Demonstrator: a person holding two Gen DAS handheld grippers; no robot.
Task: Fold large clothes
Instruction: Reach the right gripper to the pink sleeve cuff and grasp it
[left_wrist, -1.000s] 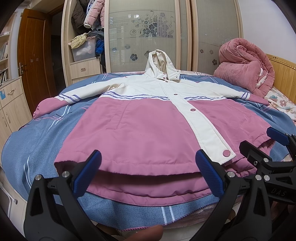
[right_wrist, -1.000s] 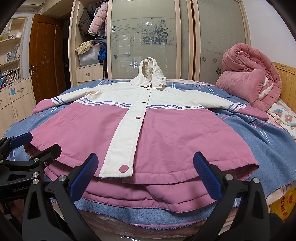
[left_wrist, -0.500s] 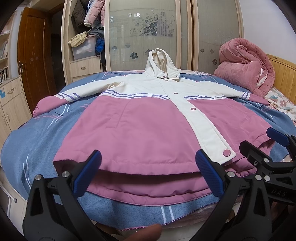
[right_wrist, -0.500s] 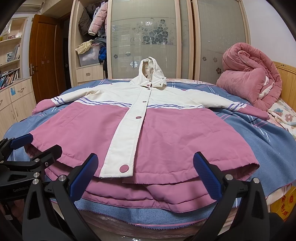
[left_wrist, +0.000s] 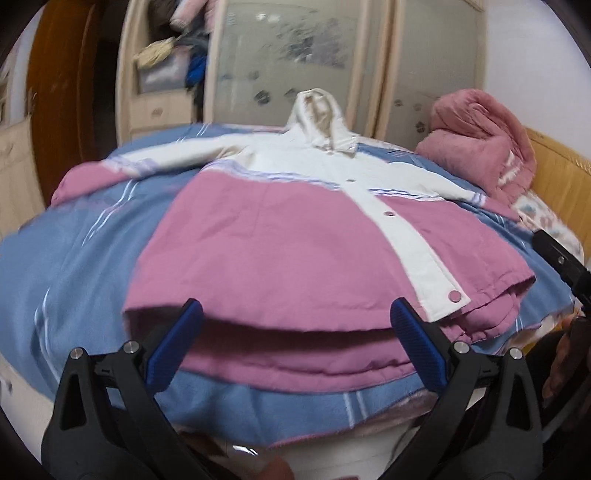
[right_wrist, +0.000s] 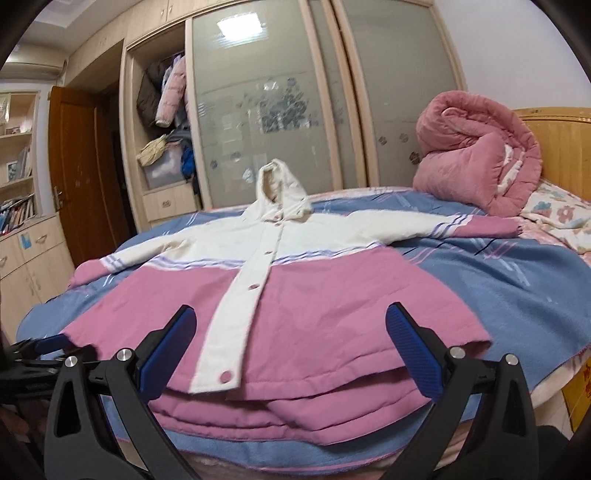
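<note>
Lying buttoned and spread flat mid-frame on the blue blanket (right_wrist: 517, 280), the coat (right_wrist: 295, 314) is waiting; left gripper (left_wrist: 295, 339) and right gripper (right_wrist: 291, 339) are hovering spread and empty, ideally pinching both hem layers.

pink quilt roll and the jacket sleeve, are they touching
Apart. The right wrist view shows blue blanket between the pink quilt roll and the jacket sleeve.
</note>
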